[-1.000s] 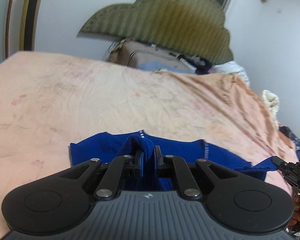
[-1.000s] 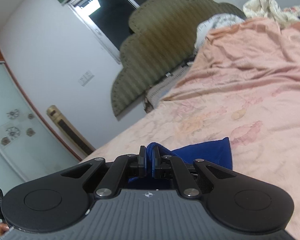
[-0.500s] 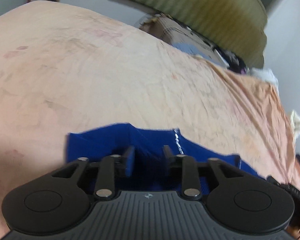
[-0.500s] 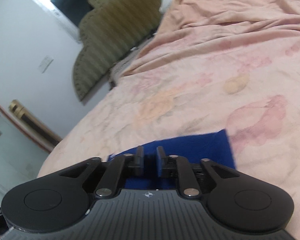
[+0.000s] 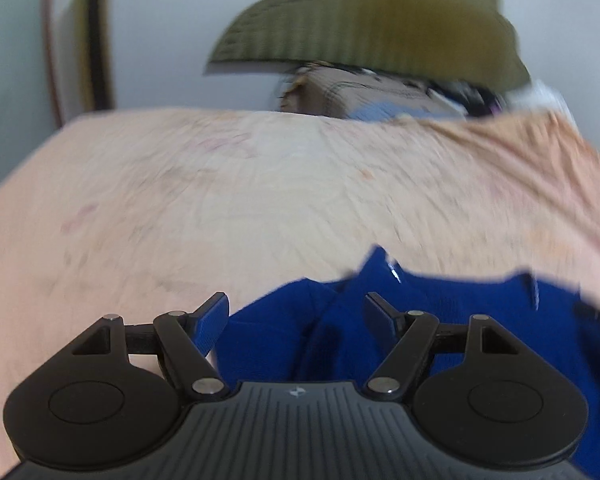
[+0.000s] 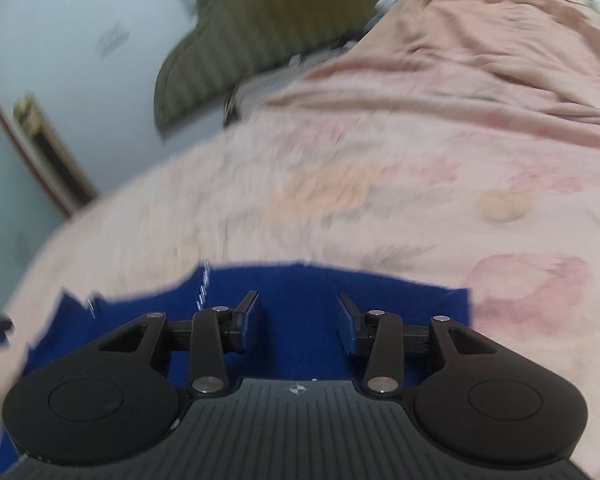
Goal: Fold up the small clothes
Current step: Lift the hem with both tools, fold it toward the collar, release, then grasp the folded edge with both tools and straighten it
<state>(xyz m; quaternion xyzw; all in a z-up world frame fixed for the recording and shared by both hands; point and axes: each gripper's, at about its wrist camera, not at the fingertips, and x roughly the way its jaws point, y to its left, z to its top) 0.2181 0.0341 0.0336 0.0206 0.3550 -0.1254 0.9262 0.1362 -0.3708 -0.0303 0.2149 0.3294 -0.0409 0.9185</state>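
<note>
Now both the left gripper (image 5: 296, 314) and right gripper (image 6: 297, 314) hover spread over the blue garment (image 5: 460, 320).

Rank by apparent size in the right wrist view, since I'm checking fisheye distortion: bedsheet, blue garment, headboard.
1. Bedsheet, largest.
2. Blue garment.
3. Headboard.
Garment against headboard is unsure: the garment is nearer and partly hidden by the tool.
</note>
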